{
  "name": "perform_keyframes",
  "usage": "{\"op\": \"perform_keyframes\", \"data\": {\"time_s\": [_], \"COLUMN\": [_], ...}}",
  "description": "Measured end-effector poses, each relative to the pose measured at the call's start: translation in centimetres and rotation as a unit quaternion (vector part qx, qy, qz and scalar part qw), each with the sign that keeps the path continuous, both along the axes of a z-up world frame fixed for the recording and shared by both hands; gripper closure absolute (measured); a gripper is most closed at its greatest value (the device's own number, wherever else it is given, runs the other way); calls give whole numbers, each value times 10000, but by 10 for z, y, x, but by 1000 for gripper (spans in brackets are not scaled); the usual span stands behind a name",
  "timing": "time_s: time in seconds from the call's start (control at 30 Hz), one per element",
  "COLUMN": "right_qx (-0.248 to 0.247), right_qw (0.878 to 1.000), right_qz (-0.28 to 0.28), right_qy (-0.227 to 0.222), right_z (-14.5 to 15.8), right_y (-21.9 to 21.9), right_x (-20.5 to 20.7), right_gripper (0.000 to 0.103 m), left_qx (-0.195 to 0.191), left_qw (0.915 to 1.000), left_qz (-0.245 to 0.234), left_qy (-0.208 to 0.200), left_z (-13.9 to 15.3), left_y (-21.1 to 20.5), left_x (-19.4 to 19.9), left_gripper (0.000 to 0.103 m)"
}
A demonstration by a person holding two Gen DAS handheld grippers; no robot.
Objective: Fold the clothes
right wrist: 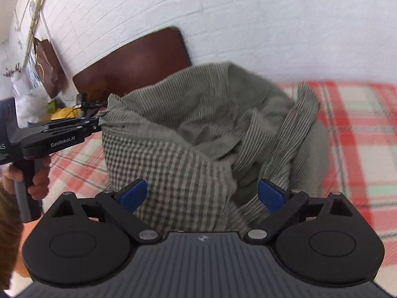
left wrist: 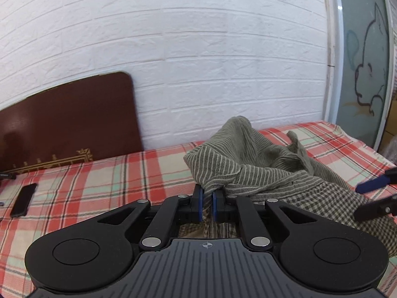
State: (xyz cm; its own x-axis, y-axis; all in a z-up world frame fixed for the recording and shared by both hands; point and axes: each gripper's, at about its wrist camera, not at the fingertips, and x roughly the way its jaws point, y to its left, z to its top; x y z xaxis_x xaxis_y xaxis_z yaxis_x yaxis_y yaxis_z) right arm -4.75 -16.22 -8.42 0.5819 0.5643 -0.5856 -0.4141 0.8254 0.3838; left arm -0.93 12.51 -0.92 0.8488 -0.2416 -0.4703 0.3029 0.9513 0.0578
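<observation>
Brown, and leaning on the white brick wall (left wrist: 198, 49) at the left, we see a dark wooden board (left wrist: 69, 121). Below it a black phone (left wrist: 23, 200) lies on the bed with the red and green checked sheet (left wrist: 99, 186).

Next come our left tongs (left wrist: 208, 198). They are clenched on an edge of the grey-green striped and checked cloth garment (left wrist: 248, 164), and they lift that edge up off the bed. The rest of the garment sits in a crumpled heap in the middle of the bed, near the wall.

Our right tongs (right wrist: 202, 196) are at the right, spread wide, with a fold of the garment between them. They do not pinch it yet.

What could go wrong? We think the thin edge could slip out of the left tongs if we pull too fast. The right tongs could also grab many layers at once, because the heap is bunched up. Then the fold would come out messy.

Both tongs point a little downward at the bed. A hand (right wrist: 29, 181) grips the grey handle of the left tongs from below.
</observation>
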Motion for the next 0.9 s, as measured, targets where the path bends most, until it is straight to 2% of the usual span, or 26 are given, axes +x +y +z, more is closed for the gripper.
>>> {"op": "perform_keyframes", "data": {"time_s": [0.07,0.13,0.17,0.2,0.23,0.27,0.3,0.43,0.6,0.73,0.9], "right_qx": [182,300,299,271,241,232,271,441,707,697,343], "right_qw": [9997,9994,9994,9995,9997,9997,9996,9983,9882,9813,9789], "right_qz": [-28,-72,-80,-62,-41,-1,35,262,1202,1765,1982], "right_qy": [177,168,149,117,83,56,36,-275,-640,-314,363], "right_z": [-5,-6,-4,-2,1,4,9,30,50,33,-16], "right_y": [-6,-10,-8,-6,-5,-3,-1,14,55,96,140], "right_x": [-4,-5,-5,-4,-3,-2,-3,-9,-21,-19,-13], "right_gripper": [9,24,37,55,67,89,93,95,95,95,95], "left_qx": [-68,-86,-66,-52,-43,-38,-27,20,133,260,352], "left_qw": [10000,10000,10000,10000,10000,10000,10000,9995,9973,9937,9868], "left_qz": [20,23,23,29,37,49,84,320,713,1053,1326], "left_qy": [1,-2,-10,-20,-31,-37,-43,-33,77,283,860], "left_z": [0,0,0,-1,-1,-1,-1,-3,-7,-17,-54], "left_y": [3,3,2,1,1,1,2,13,42,68,90], "left_x": [0,1,2,2,2,2,1,2,13,23,29], "left_gripper": [99,99,99,99,99,99,99,99,99,99,100]}}
